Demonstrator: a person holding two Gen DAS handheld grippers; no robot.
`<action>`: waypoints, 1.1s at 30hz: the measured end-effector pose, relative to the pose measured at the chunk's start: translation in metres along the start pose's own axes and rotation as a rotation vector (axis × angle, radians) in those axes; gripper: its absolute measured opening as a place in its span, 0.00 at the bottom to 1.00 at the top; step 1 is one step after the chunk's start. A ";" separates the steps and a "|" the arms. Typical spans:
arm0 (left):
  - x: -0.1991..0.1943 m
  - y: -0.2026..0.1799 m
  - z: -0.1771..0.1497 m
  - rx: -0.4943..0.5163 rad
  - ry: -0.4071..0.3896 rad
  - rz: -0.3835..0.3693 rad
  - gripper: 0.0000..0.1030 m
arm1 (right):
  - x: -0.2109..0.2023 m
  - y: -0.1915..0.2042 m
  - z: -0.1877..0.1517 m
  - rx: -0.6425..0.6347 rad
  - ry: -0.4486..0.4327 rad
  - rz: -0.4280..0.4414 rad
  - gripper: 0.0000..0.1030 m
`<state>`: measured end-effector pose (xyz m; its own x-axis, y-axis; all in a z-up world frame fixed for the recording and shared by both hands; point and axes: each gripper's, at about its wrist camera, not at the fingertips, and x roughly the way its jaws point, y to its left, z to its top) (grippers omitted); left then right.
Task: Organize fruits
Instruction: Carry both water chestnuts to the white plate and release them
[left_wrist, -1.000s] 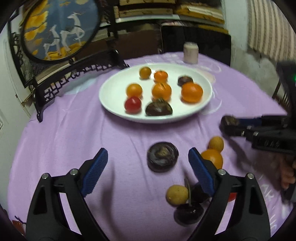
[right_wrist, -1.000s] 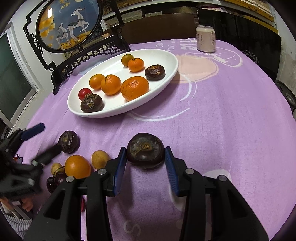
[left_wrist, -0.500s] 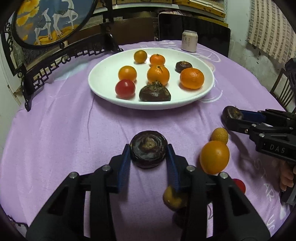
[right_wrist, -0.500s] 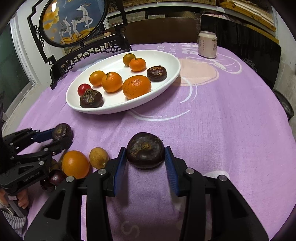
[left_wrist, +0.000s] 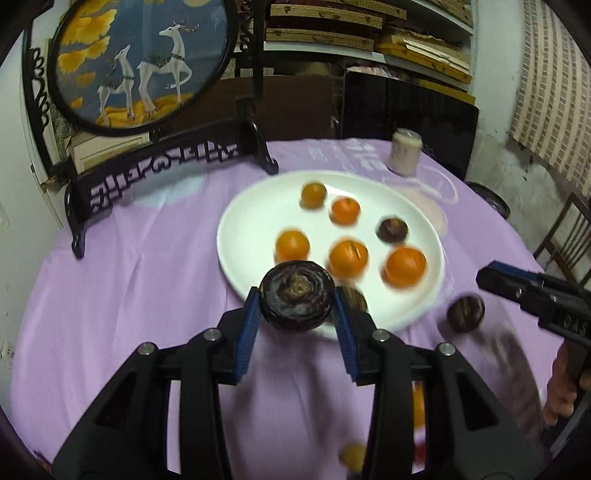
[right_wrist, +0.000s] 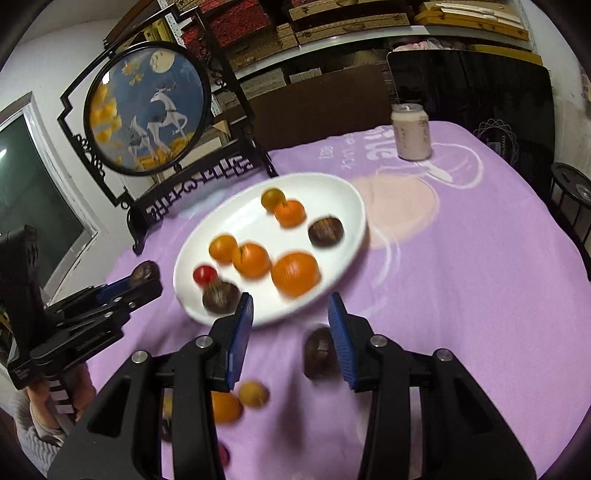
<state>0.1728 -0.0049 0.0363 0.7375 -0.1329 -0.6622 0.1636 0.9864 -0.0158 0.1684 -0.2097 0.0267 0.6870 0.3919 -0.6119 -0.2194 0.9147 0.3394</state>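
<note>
The left gripper (left_wrist: 296, 301) clenched a dark fruit (left_wrist: 295, 290) bound for the plate (left_wrist: 251, 221) — the right gripper (right_wrist: 290, 308) gaped empty — next needing a gentle set-down.

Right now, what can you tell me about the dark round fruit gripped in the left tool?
The dark fruit is round and somewhat flattened, glossy purple-black, with ringed ridges around a rough tan centre that faces the camera. It looks whole and firm. The left tool clamps it between its blue pads, one on each side. It seems held clear of the purple cloth, just in front of the white plate's near rim.
</note>
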 end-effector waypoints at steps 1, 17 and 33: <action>0.009 0.004 0.008 -0.020 0.003 -0.007 0.39 | 0.006 0.004 0.004 -0.009 0.008 0.008 0.41; 0.024 0.012 0.001 -0.062 0.026 -0.053 0.39 | 0.005 -0.024 -0.054 -0.145 0.150 -0.116 0.41; 0.017 0.015 0.001 -0.050 0.015 -0.024 0.39 | -0.001 -0.023 -0.030 -0.061 0.066 -0.068 0.40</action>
<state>0.1884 0.0078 0.0257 0.7234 -0.1559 -0.6726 0.1481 0.9865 -0.0694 0.1521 -0.2287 -0.0015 0.6550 0.3323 -0.6786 -0.2170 0.9430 0.2523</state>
